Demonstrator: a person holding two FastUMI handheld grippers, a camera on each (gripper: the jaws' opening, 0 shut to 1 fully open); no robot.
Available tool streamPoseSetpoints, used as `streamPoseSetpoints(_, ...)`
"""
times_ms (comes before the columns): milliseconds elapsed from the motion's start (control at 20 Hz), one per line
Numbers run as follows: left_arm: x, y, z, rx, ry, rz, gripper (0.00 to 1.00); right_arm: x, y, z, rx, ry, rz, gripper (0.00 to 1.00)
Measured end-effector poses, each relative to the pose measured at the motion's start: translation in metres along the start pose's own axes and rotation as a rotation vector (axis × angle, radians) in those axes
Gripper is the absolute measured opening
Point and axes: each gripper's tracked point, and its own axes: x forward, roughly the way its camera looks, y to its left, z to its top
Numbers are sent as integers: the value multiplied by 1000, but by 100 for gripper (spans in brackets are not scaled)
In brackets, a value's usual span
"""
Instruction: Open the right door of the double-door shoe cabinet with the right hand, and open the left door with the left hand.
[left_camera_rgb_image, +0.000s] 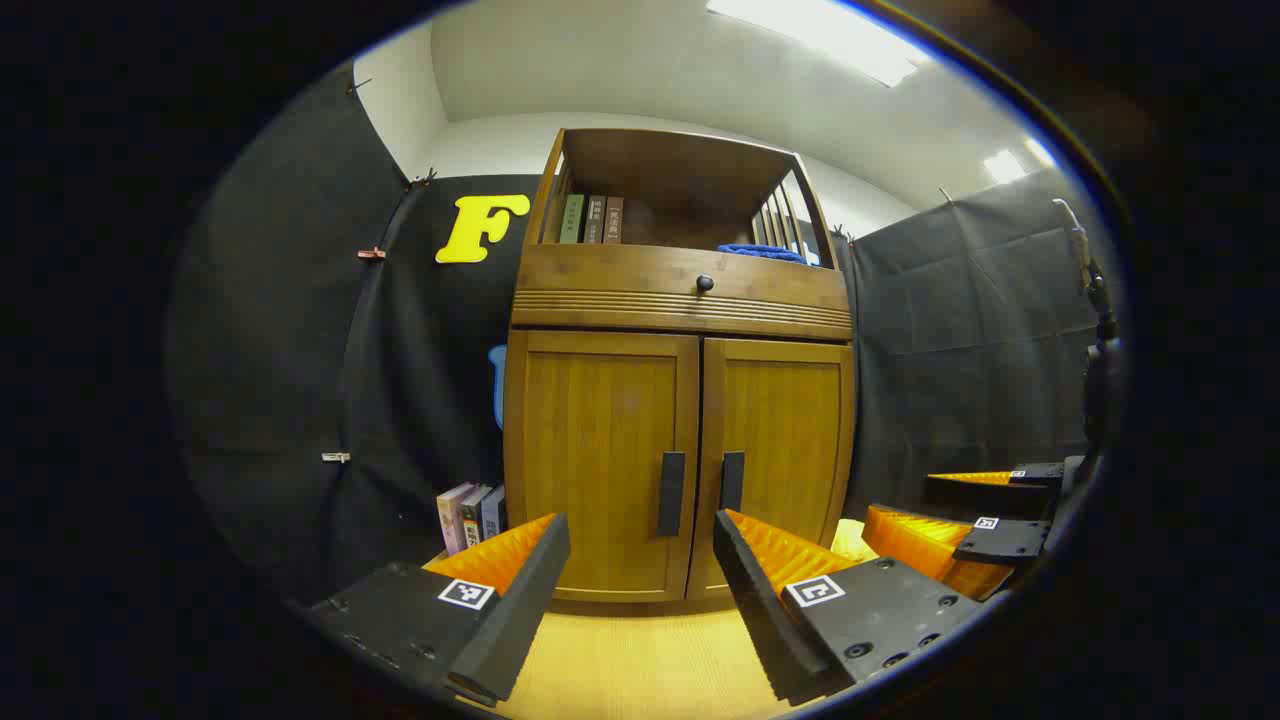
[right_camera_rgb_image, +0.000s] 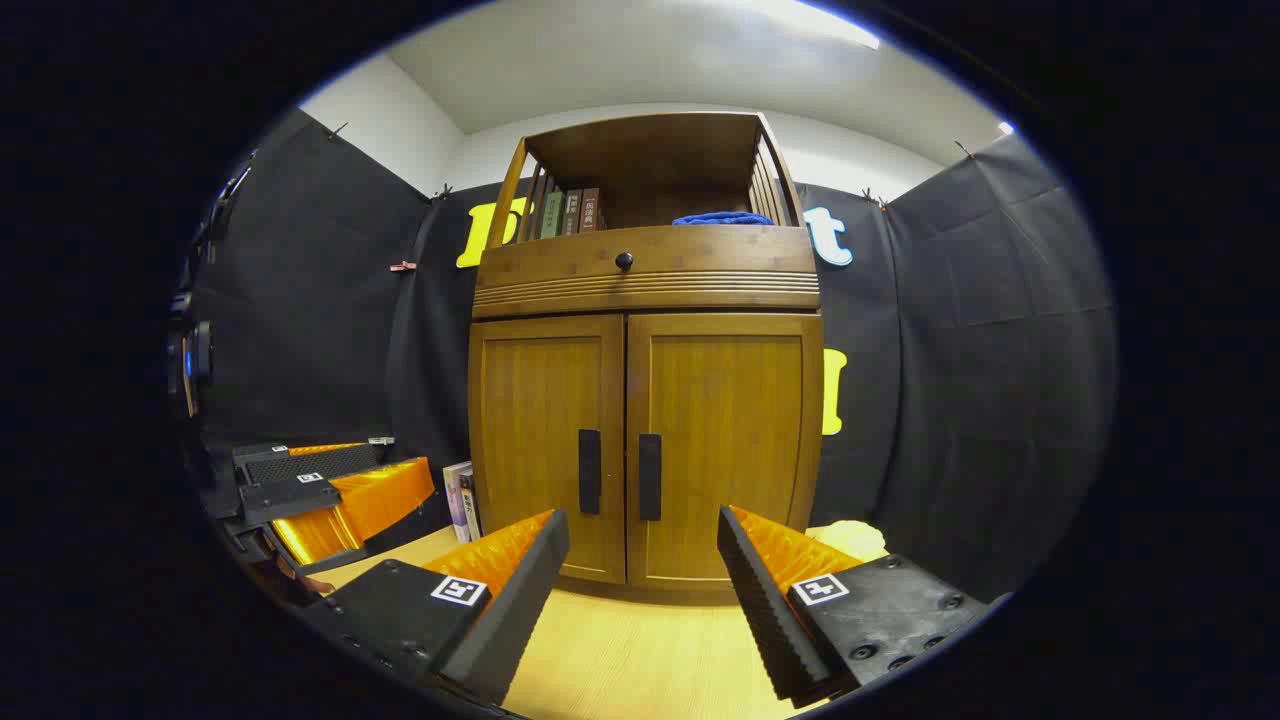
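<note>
Left tongs (left_camera_rgb_image: 640, 530), seen in the left gripper view: the 2 fingers stand wide apart and level, holding nothing. Right tongs (right_camera_rgb_image: 642, 530), seen in the right gripper view: likewise spread wide, with nothing between the fingers. The right tongs also appear at the right edge of the left gripper view (left_camera_rgb_image: 985, 520), fingers parted, beside the left tongs.

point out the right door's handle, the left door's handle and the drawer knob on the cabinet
Right door's dark vertical bar handle (right_camera_rgb_image: 650, 476), right gripper view, middle of the bar.
Left door's dark vertical bar handle (left_camera_rgb_image: 671, 493), left gripper view, middle of the bar.
Small round dark drawer knob (right_camera_rgb_image: 624, 261), right gripper view, knob face.
</note>
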Motion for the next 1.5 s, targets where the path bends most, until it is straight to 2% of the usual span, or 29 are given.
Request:
streamPoseSetpoints(750, -27, 1, 3, 14, -15, 1, 90, -18, 8, -8, -10, -4, 15, 94)
streamPoseSetpoints(1500, -23, 9, -1, 28, 14, 29, 90, -12, 4, -17, -12, 19, 4, 94)
